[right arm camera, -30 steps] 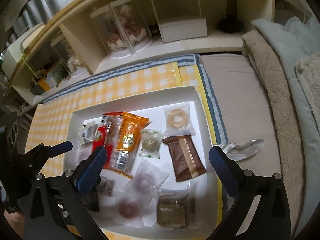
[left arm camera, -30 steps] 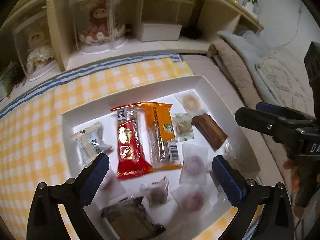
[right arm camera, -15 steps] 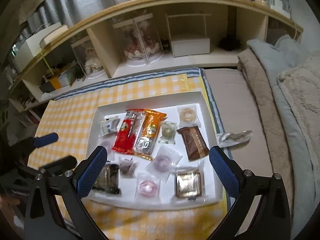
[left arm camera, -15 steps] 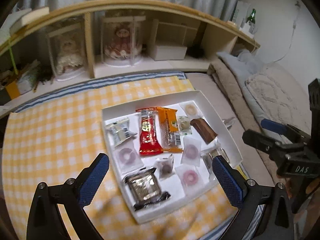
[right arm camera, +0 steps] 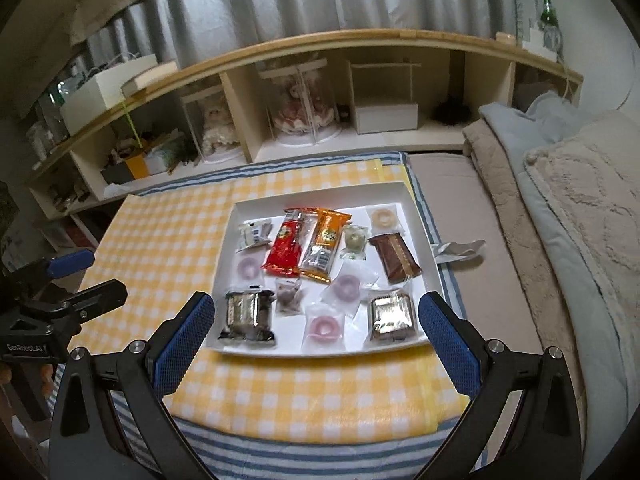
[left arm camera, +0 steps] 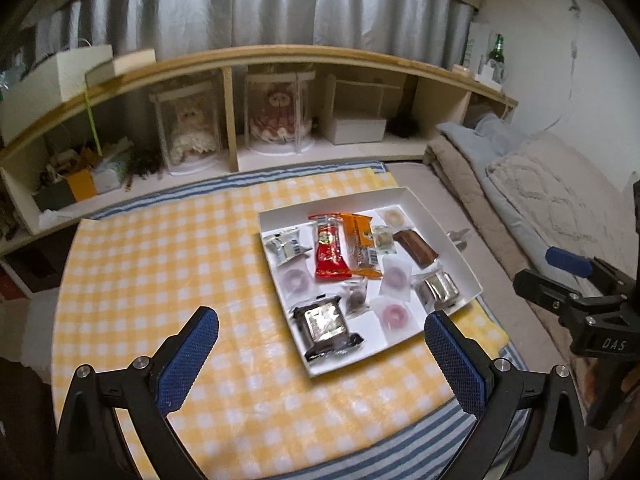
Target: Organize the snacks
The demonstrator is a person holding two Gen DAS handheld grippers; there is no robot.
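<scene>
Fingers on both grippers, left (left arm camera: 322, 354) and right (right arm camera: 316, 338), are spread wide and empty, touching nothing, hovering well back from the tray (right arm camera: 320, 350). On the checked cloth (left arm camera: 160, 248) that tray holds every snack; a torn wrapper (right arm camera: 460, 249) lies just beside it. To finish well, I judge, collect the wrapper.

A yellow checked cloth (right arm camera: 168, 236) covers the surface. Two cased dolls (left arm camera: 276, 114) stand on the shelf (right arm camera: 320, 40). A green bottle (left arm camera: 497, 49) stands on top.
</scene>
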